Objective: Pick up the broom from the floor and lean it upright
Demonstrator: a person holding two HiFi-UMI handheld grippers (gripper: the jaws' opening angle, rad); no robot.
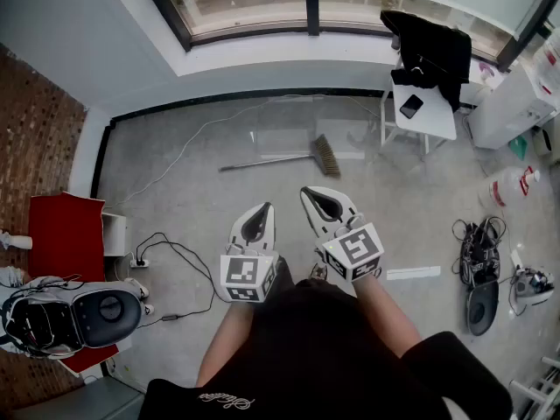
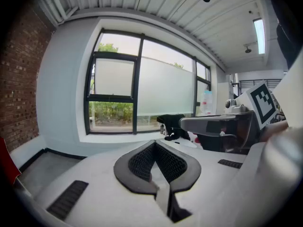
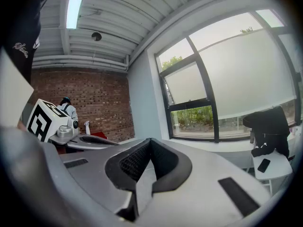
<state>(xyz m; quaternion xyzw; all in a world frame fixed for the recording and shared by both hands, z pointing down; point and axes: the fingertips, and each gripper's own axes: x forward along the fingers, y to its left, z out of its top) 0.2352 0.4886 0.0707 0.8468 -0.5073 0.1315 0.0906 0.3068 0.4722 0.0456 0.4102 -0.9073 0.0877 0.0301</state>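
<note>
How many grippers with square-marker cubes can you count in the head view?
2. The left white plastic gripper is left of centre; the right white plastic gripper is beside it, slightly higher.

Right claw (image 3: 149,144), jaws together and empty, before a window (image 3: 227,89).

Black jacket (image 1: 433,49) and phone (image 1: 410,106) on small white tabletop (image 1: 430,119), upper right. White jug (image 1: 510,187) on floor (image 1: 219,201), right. Power strip (image 1: 139,262) with black cables (image 1: 179,247), left, beside red cabinet (image 1: 66,230).
</note>
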